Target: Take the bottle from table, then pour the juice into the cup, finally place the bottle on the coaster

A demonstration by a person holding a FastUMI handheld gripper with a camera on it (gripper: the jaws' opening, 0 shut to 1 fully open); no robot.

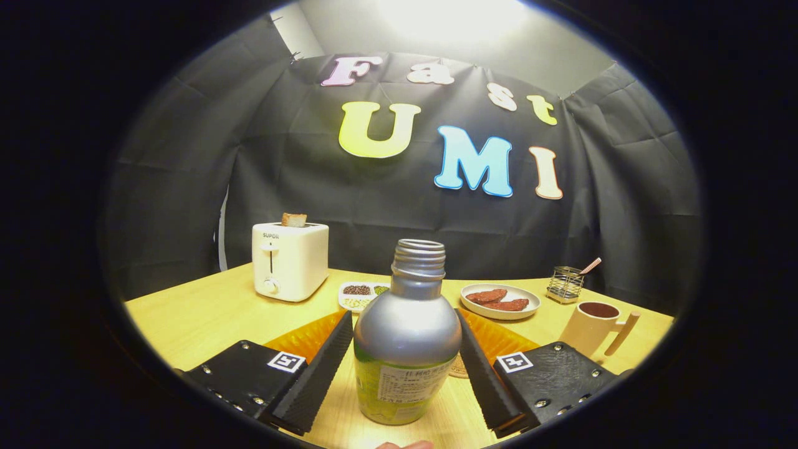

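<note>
An uncapped silver bottle (406,330) with a green label stands upright between my fingers. My gripper (405,324) is shut on it, with both fingertips pressed against its shoulders. A small round coaster (459,369) peeks out behind the bottle beside the right finger. I cannot tell whether the bottle's base rests on it. The beige cup (591,330), with a wooden handle and dark liquid inside, stands on the table (199,318) ahead to the right, beyond the right finger.
An orange mat (305,340) lies behind the fingers. Farther back stand a white toaster (288,260) holding toast, a small tray of grains (361,295), a plate of sausages (500,301) and a wire holder (566,284). Part of a person's finger (405,444) shows below the bottle.
</note>
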